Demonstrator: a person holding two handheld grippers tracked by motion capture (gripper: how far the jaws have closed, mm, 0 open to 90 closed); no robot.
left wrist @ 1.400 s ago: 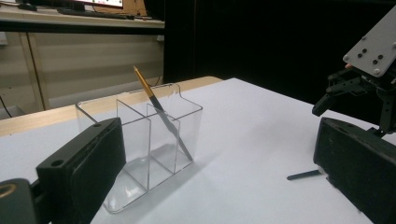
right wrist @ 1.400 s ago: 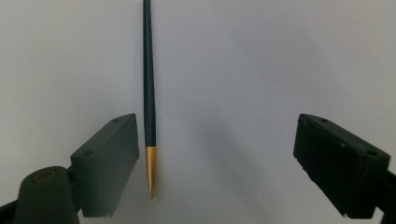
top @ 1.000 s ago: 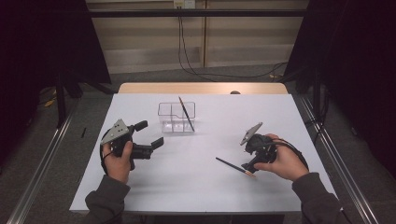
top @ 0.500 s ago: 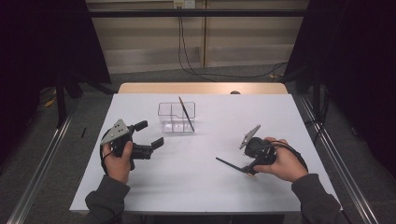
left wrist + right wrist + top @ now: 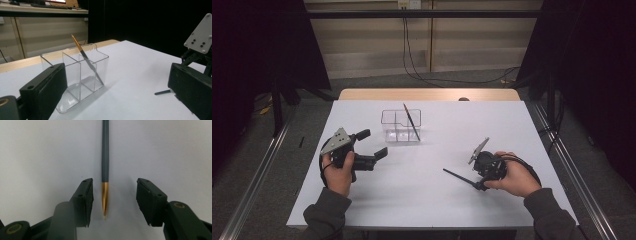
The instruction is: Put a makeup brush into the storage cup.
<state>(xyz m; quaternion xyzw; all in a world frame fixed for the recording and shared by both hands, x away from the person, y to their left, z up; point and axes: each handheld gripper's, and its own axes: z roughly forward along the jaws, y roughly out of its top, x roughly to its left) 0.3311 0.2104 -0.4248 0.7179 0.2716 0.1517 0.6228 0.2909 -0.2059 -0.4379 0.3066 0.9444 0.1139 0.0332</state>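
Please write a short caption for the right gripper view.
Right gripper, jaws closing but still open, straddles the gold tip of a grey pen lying on the white table.

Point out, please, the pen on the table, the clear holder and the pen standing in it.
Pen on the table [image 5: 105, 152]: right gripper view, on its dark barrel.
Clear holder [image 5: 101, 65]: left gripper view, on its front wall.
Pen in the holder [image 5: 411, 121]: high view, on its mid shaft.
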